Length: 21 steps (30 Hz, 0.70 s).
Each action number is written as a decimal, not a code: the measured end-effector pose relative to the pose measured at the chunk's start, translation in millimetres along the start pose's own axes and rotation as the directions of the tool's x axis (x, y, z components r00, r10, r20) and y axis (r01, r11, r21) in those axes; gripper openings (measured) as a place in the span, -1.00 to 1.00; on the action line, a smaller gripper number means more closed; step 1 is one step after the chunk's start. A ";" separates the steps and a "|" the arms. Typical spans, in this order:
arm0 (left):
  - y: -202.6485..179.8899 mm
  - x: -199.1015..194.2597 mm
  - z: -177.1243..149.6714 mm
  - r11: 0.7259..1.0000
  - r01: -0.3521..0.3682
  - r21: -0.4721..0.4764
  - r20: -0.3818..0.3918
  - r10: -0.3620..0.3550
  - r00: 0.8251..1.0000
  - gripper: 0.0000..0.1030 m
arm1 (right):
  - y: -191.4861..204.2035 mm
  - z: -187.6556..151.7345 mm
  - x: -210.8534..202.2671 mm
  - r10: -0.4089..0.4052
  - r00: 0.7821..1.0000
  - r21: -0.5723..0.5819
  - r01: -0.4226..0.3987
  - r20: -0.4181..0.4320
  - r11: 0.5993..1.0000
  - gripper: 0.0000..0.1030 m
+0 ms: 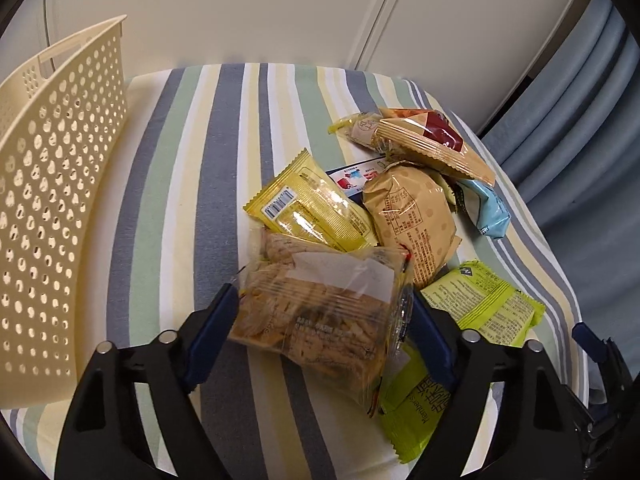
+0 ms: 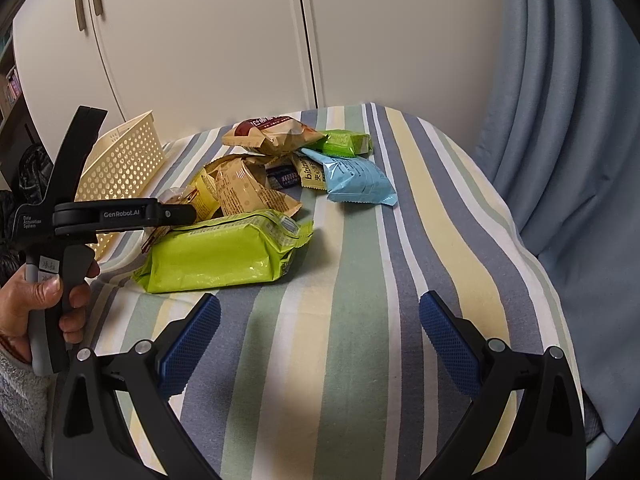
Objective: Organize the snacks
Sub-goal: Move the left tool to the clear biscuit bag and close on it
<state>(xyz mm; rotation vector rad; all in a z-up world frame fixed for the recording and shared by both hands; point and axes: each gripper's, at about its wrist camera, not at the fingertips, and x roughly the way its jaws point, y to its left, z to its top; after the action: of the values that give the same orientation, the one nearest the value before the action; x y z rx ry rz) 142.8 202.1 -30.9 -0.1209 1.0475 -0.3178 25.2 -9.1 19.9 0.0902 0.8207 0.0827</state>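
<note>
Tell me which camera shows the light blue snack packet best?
The right wrist view. There the light blue packet lies fully in sight at the near edge of the snack pile on the striped cloth. In the left wrist view the same packet sits at the far right of the pile, partly tucked behind the tan packet.

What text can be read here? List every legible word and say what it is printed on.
"GenRobot.AI": side of the left gripper.
"Data Acquisition System": the same gripper's body, small.
"bibizan": yellow packet; last letters uncertain.
"Members": lime green packet, cut off by the finger.
Print on the other packets, barcode digits and the handle stickers are too small or blurred.
</note>
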 end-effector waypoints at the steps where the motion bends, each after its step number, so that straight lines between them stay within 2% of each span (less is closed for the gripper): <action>1: -0.4 1.0 -0.6 1.000 0.003 0.003 0.004 -0.003 1.000 0.55 | 0.7 0.1 0.4 -0.001 1.000 -0.002 0.001 -0.001 1.000 0.91; 7: 0.3 -0.5 0.5 1.000 0.013 0.005 0.033 -0.013 0.999 0.42 | 5.9 0.4 2.4 -0.008 1.000 -0.020 0.008 -0.007 1.000 0.91; 15: 8.7 -34.8 0.7 0.999 0.050 -0.015 0.128 -0.048 0.991 0.01 | 19.9 5.7 5.9 0.008 1.000 -0.045 -0.009 -0.021 0.999 0.91; 21: 14.6 -49.9 3.8 0.996 0.083 -0.028 0.165 -0.077 0.983 -0.09 | 33.4 14.0 7.7 0.031 0.999 -0.076 -0.033 -0.029 0.997 0.91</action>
<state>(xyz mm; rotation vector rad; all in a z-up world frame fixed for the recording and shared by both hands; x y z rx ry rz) 126.1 231.5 8.9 -0.2176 0.8870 -0.3567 39.4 24.2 27.5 0.0301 0.8435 0.1461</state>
